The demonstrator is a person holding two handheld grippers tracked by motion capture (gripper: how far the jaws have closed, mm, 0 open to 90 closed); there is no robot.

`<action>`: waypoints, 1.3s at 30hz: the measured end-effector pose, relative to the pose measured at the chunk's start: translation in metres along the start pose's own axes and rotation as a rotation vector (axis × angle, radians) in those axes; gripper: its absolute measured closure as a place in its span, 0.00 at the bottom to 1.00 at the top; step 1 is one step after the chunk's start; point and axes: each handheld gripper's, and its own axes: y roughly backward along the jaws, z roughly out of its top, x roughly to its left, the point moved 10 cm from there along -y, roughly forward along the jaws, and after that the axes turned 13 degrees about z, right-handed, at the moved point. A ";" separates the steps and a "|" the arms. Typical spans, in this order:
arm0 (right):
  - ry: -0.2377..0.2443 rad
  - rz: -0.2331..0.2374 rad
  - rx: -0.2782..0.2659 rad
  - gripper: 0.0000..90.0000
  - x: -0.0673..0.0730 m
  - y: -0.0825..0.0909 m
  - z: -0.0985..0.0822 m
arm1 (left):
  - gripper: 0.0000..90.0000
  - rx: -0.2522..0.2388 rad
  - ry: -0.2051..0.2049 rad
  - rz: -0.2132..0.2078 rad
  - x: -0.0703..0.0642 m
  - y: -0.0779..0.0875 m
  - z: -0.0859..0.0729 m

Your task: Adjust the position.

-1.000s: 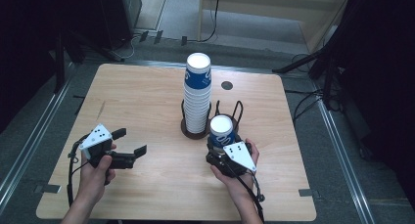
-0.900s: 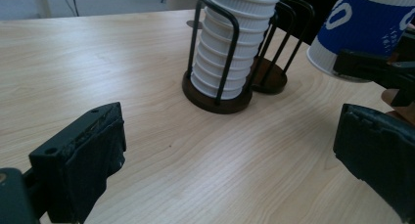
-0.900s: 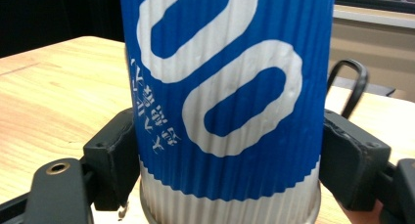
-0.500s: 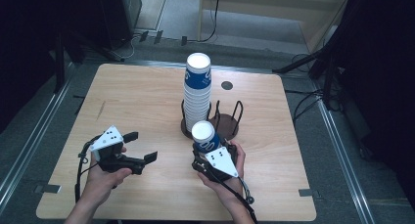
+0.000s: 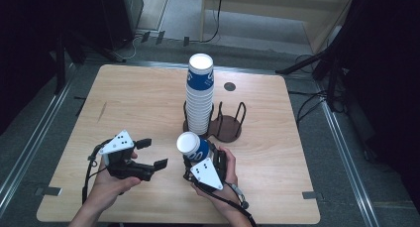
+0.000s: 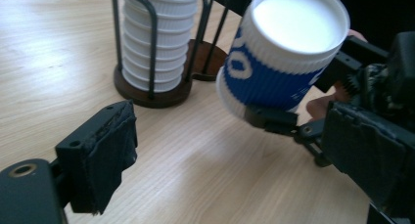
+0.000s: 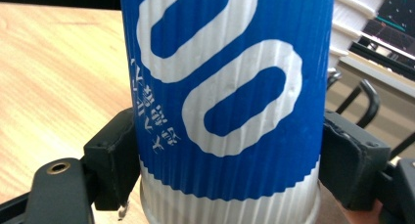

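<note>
Wooden table carries the cup stack in its holder; your right gripper now clamps one blue cup, carried leftward off the holder. Your left gripper, empty, has just been closing toward it: a handover looks imminent.

One camera hangs above my side of the worktop and looks forward and down over the whole of it. The camera on my left tongs sits low over the wood, looking along its jaws at the cup and the cup stack behind, which the high view shares. The camera on my right tongs looks at the cup from very close.
</note>
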 end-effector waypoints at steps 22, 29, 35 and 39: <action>0.243 0.070 0.012 0.22 0.038 -0.006 0.000 | 0.16 0.096 -0.060 -0.074 -0.031 -0.007 -0.009; 0.296 0.092 0.020 0.22 0.047 -0.007 -0.002 | 0.18 0.122 -0.059 -0.078 -0.034 -0.008 -0.012; 0.324 0.104 0.024 0.22 0.052 -0.008 -0.004 | 0.18 0.150 -0.056 -0.078 -0.033 -0.011 -0.015; 0.335 0.102 0.022 0.22 0.053 -0.009 -0.003 | 0.21 0.167 -0.058 -0.067 -0.031 -0.012 -0.018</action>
